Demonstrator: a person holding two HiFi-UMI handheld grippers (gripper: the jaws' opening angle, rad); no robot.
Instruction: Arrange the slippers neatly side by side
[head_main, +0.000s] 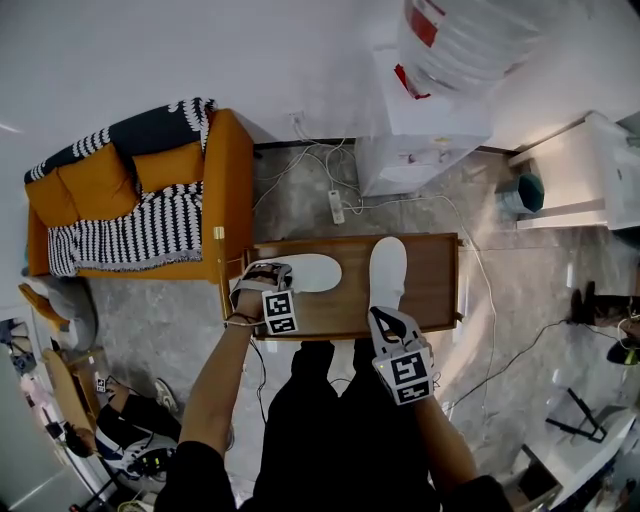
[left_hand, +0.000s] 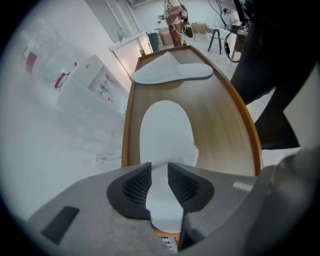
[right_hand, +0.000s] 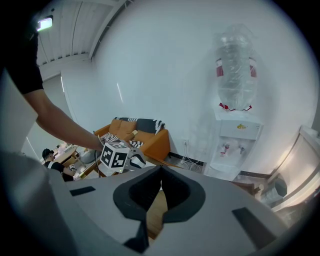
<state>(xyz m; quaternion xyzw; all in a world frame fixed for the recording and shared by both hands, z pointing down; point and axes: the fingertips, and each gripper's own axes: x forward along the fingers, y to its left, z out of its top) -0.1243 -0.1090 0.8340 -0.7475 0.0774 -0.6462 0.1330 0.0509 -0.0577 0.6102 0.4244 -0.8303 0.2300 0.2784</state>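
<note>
Here, at far left, an orange sofa (head_main: 130, 200) with a black-and-white throw stands against the wall, its arm just beside the end of a low wooden table (head_main: 440, 290). Over that end of the table the left gripper (head_main: 258, 282) points steeply down at one white slipper (head_main: 310, 272), which lies lengthwise along the tabletop. In the left gripper view its jaws (left_hand: 159, 167) stand apart, unclenched. The near end of that slipper (left_hand: 166, 130) shows in the gap between the pads, and the pads do not press on it.

Further right, the second slipper (head_main: 388, 268) lies crosswise on the table, at a right angle to the first. Bare wood shows between the two, so they are near each other but not touching. From the left gripper view this second slipper (left_hand: 172, 72) sits toward the far end of the table (left_hand: 220, 115).

The right gripper (head_main: 388, 318) hangs at the table's near edge, by the near end of the crosswise slipper. Its jaws (right_hand: 160, 172) are clenched together, with nothing seen between them. Beyond the table stands a white water dispenser (head_main: 420, 140) with a large bottle on top.
</note>
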